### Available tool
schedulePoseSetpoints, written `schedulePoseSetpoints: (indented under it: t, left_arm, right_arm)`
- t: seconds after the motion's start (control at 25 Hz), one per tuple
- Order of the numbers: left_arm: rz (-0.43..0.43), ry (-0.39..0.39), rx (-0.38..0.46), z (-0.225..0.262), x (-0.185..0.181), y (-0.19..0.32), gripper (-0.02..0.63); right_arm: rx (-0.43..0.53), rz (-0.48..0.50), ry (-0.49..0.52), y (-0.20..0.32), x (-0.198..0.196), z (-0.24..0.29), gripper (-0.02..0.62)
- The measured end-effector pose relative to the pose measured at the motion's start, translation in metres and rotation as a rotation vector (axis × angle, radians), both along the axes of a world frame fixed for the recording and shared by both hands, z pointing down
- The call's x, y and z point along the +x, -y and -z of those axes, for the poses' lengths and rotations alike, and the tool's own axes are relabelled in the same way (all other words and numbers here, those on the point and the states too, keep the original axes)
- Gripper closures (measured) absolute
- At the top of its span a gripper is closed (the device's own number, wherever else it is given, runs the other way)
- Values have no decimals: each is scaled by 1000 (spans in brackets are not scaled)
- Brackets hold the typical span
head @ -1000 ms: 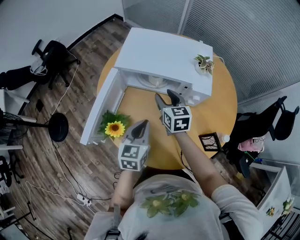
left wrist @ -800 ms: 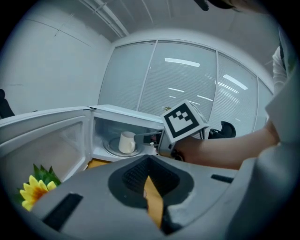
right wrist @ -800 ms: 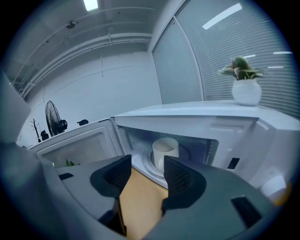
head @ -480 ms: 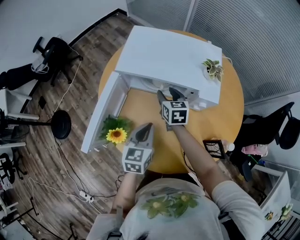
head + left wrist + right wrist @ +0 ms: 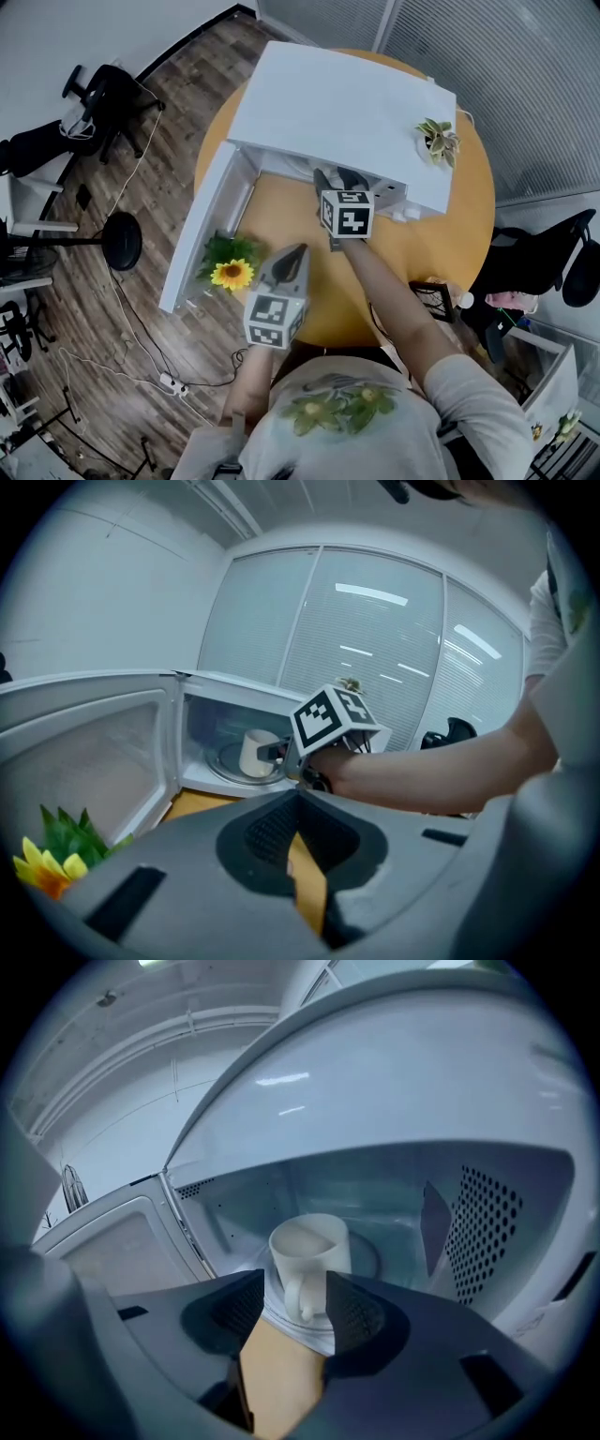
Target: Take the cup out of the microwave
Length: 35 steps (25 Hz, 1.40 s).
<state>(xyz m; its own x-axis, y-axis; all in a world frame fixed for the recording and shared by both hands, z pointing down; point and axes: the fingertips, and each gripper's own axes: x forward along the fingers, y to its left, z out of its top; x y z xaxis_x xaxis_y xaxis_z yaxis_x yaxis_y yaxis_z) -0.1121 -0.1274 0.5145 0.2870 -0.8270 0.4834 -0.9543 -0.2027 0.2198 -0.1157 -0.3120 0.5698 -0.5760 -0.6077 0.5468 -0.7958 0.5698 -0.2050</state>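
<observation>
Right gripper: fingers open, one on each side of the handle of the white ceramic cup. Small gap both sides, no clamp on it. Fingertips are just inside the mouth of the white microwave.
Cup is upright on the glass turntable inside the cavity, handle facing the gripper. Also visible from the left gripper view, just ahead of the right gripper's marker cube.
Left gripper: fingers closed tip to tip, nothing between them. It hovers over the near edge of the surface, pointing at the microwave.

Surface is a round orange wooden table. The microwave sits on it with the white door swung fully open to the left. An artificial sunflower with green leaves lies by the door's outer end. A small potted plant stands on the microwave's top, right corner.
Room: dark wood-plank floor, black office chair top left, slatted glass partition top right.

Right forearm is stretched straight forward across the surface. Left arm is tucked close to the body.
</observation>
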Motion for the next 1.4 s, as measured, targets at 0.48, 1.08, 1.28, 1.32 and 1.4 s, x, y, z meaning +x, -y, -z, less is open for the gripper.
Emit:
schedulePoseSetpoints:
  t: [0.48, 1.08, 1.28, 1.32, 1.4]
  left_arm:
    - [-17, -11, -11, -2, 1, 9, 601]
    - [-23, -10, -14, -9, -3, 7, 601]
    - [-20, -12, -13, -10, -3, 7, 601]
    - [-21, -13, -12, -10, -3, 7, 601]
    - [-23, -17, -13, -7, -2, 7, 601]
  right_arm:
    - [-12, -56, -19, 12, 2, -9, 436]
    - [40, -50, -126, 13, 4, -8, 494]
    - [57, -34, -156, 13, 6, -9, 528]
    - [58, -30, -158, 13, 6, -8, 528]
    - [58, -22, -164, 13, 7, -8, 529]
